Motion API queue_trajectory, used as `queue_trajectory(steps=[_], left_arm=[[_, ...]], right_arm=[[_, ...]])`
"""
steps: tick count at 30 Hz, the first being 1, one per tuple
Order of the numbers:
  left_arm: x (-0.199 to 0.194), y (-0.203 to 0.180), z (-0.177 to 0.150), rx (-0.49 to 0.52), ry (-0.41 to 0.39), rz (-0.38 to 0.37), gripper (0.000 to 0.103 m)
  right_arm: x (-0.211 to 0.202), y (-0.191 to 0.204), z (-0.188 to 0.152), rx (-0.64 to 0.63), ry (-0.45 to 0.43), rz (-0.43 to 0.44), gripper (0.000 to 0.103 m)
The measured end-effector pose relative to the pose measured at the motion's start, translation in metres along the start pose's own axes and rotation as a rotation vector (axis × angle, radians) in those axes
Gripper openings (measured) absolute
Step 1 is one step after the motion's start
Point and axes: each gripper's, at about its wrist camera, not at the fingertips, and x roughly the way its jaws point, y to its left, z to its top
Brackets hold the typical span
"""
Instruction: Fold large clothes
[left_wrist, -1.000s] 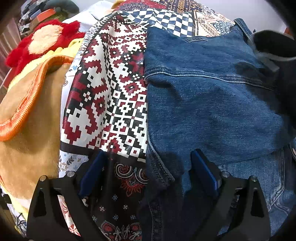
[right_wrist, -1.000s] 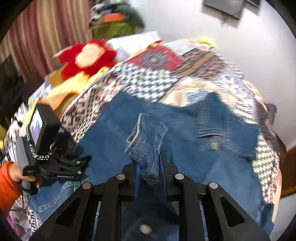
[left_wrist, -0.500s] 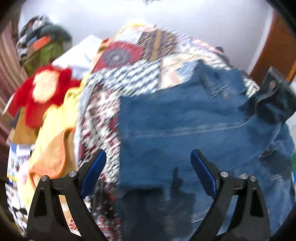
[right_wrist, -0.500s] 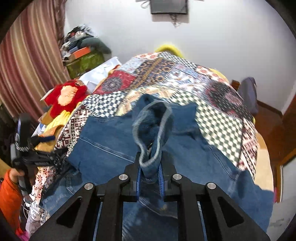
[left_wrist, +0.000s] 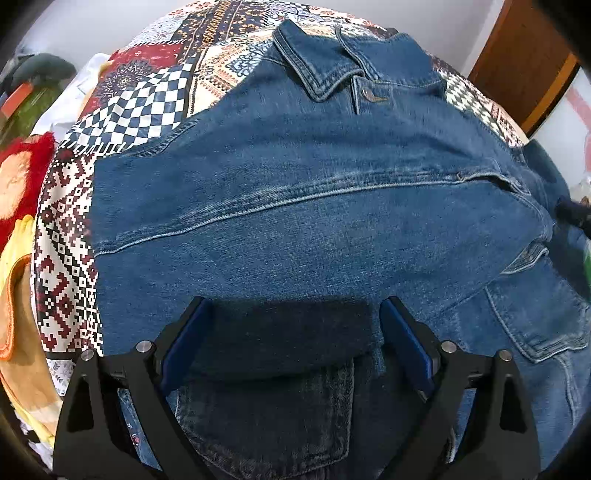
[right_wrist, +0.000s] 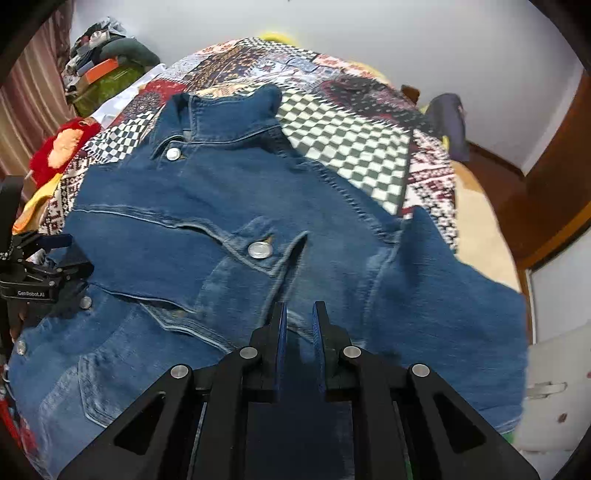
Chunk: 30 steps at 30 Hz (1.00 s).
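A blue denim jacket (left_wrist: 314, 229) lies on a patchwork bedspread (left_wrist: 147, 96), collar toward the far end. One sleeve is folded across its front. My left gripper (left_wrist: 295, 328) is open and empty, low over the jacket's near part. In the right wrist view the jacket (right_wrist: 229, 236) shows its collar, metal buttons and chest pocket. My right gripper (right_wrist: 299, 325) hovers over the jacket's near right part with a narrow gap between its jaws and no cloth between them. The left gripper (right_wrist: 40, 273) shows at the left edge.
A red and orange plush cushion (right_wrist: 62, 147) and yellow cloth (left_wrist: 14, 266) lie left of the jacket. Piled things (right_wrist: 103, 62) stand at the far left. A wooden door (right_wrist: 554, 177) and a dark bag (right_wrist: 447, 122) are to the right. A white wall is behind the bed.
My right gripper has let go of the sleeve it held up; the sleeve now lies across the jacket. My left gripper has moved right, over the jacket's middle.
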Motion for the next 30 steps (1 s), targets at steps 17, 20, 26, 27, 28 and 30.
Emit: queue_trajectory(steps=[17,20,26,27,28,30], left_arm=[[-0.061,0.013,0.034,0.039,-0.173,0.015,0.096],[-0.044,0.015,0.037,0.04,-0.14,0.018,0.096],[0.006,0.021,0.028,0.012,-0.037,0.019,0.096],[0.014,0.023,0.025,-0.014,-0.022,-0.004,0.098],[0.019,0.025,0.022,-0.039,-0.015,-0.021,0.102],[0.023,0.029,0.018,-0.076,-0.021,-0.03,0.103]], right_arm=[[0.032,0.13,0.09,-0.225,0.11,0.237,0.012],[0.066,0.144,0.087,-0.258,0.197,0.213,0.012],[0.094,0.144,0.078,-0.294,0.23,0.153,0.011],[0.093,0.144,0.078,-0.307,0.231,0.139,0.011],[0.093,0.145,0.077,-0.329,0.228,0.121,0.011],[0.093,0.147,0.074,-0.367,0.218,0.088,0.011]])
